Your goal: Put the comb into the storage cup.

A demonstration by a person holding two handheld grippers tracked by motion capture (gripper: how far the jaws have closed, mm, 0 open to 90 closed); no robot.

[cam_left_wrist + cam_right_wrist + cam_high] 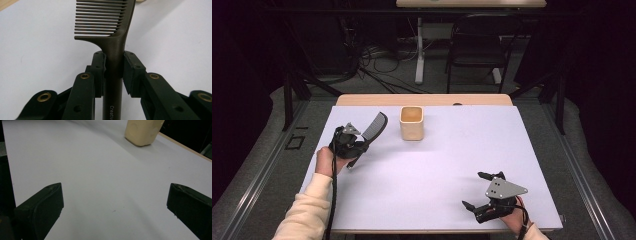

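the left gripper [357,145] has a dark comb [373,130] by its handle, the jaws closed snug against both sides of the shaft just below where the teeth begin. from the left gripper view the comb [113,50] runs straight up between the pads [98,67], teeth fanning off to the left, and printed lettering shows on the handle low down. in the high view the comb looks lifted off the white tabletop [437,165], tilted up and pointing toward the far right, its tip near but still apart from the small wooden cup [411,123] that stands upright near the far edge.

the right gripper [482,190] sits low at the near right corner, well apart from all this, its jaws spread wide with nothing between them. its own view looks across bare tabletop toward the cup [143,131] in the distance.

my guess is the comb is being carried to the cup, so this is the transport step, with the grasp settled and the drop not yet made. the next move would call for swinging the comb over the cup's open mouth, tipping it closer to upright so one end goes in first, then easing the jaws apart. the cup looks light, so a knock on its rim could tip it.
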